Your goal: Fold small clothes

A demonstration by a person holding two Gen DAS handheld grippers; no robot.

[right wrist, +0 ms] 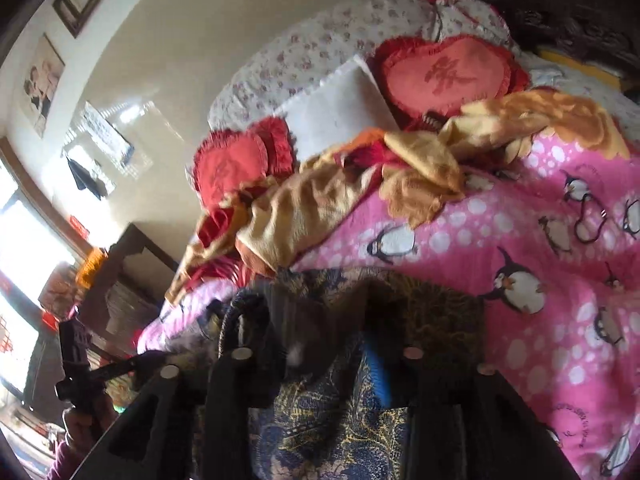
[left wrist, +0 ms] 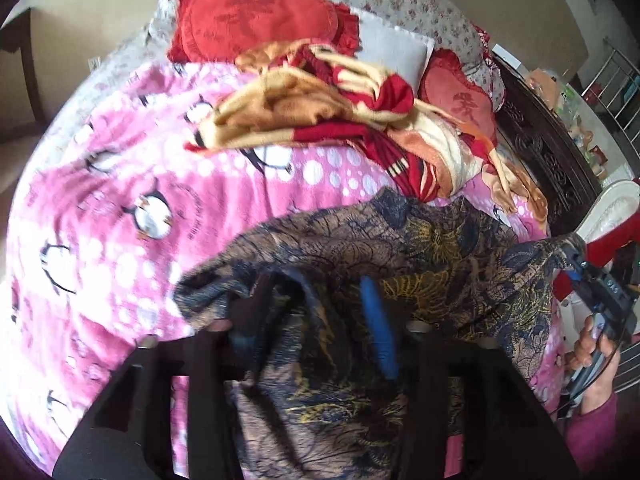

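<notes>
A small patterned garment [left wrist: 400,248], brown with navy and yellow print, hangs stretched between my two grippers above the pink penguin blanket [left wrist: 120,200]. My left gripper [left wrist: 316,304] is shut on one edge of it; cloth bunches between the black finger and the blue pad [left wrist: 378,328]. My right gripper [left wrist: 576,248] shows at the right of the left wrist view, shut on the garment's other corner. In the right wrist view my right gripper [right wrist: 320,344] is shut on the garment [right wrist: 340,420], and the left gripper [right wrist: 144,360] shows at lower left.
A rumpled red and tan blanket [left wrist: 340,112] lies beyond the garment. Red heart cushions [left wrist: 256,12] and a white pillow [left wrist: 396,48] sit at the head of the bed. A dark carved headboard [left wrist: 548,156] stands at right. A dark wooden cabinet [right wrist: 132,272] stands beside the bed.
</notes>
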